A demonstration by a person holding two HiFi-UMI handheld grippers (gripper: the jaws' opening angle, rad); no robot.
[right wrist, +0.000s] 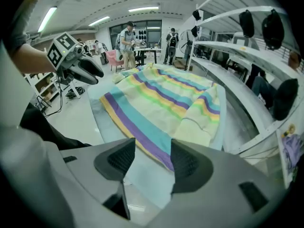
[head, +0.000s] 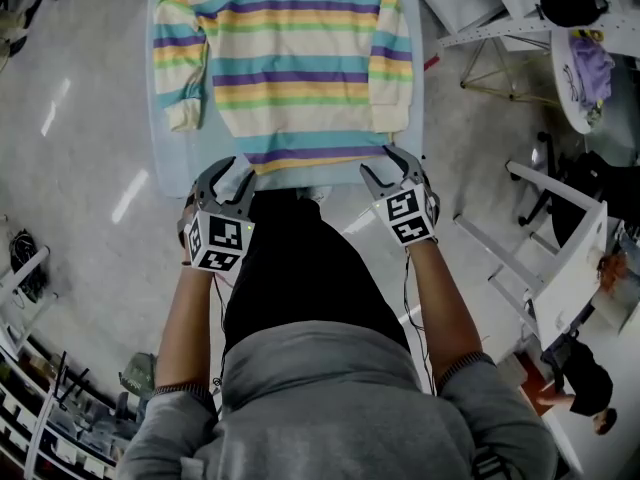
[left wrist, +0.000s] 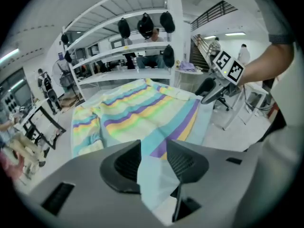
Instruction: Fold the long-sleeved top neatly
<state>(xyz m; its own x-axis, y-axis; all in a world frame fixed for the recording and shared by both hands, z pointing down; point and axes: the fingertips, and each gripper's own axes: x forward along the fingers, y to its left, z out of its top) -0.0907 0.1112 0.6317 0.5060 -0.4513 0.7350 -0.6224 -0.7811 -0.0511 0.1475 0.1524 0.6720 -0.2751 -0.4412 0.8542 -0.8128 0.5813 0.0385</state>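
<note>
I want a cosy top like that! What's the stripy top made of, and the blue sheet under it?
The stripy top looks like soft, matte knit, maybe cotton: it lies limp with wrinkles. The blue sheet seems thin, smooth cloth or plastic, draping over the edge.

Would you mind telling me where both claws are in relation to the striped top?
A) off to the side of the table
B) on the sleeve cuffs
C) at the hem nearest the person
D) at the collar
C: in the head view the left claw and the right claw sit open at the two near hem corners of the striped top.
</note>
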